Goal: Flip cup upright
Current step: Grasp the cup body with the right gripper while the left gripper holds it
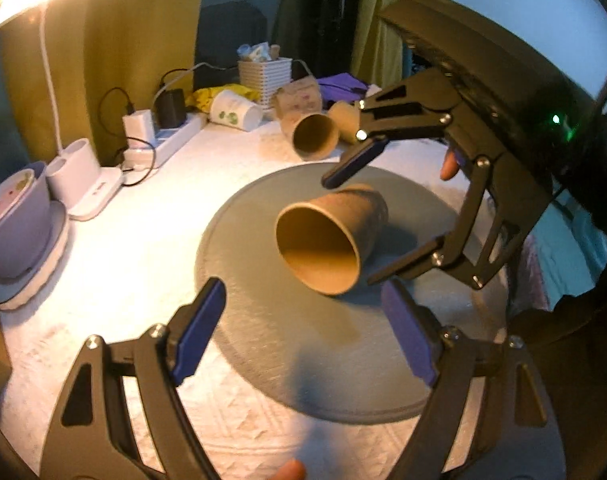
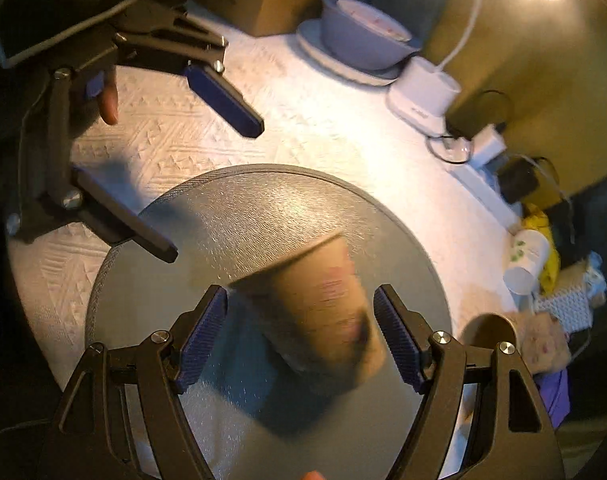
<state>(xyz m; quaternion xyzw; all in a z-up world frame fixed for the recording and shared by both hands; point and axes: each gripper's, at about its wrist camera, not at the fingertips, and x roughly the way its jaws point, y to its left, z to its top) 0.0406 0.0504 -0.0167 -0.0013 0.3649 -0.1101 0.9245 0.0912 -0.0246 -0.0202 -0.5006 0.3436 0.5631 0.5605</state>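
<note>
A brown paper cup (image 1: 329, 240) lies on its side on a round grey mat (image 1: 263, 340), its open mouth facing my left gripper. In the right wrist view the cup (image 2: 323, 308) is blurred and lies between my right gripper's blue pads without clear contact. My left gripper (image 1: 303, 336) is open and empty, just short of the cup's mouth. My right gripper (image 2: 301, 336) is open and straddles the cup from above; in the left wrist view it (image 1: 367, 228) has one finger over the cup and one beside it. The left gripper (image 2: 215, 188) also shows at upper left in the right wrist view.
Two more brown cups (image 1: 315, 136) and a white printed cup (image 1: 233, 112) lie at the table's back. A white basket (image 1: 263, 74), a power strip with chargers (image 1: 171, 128), a lamp base (image 1: 87, 184) and a grey bowl on a saucer (image 1: 15, 224) line the back and left.
</note>
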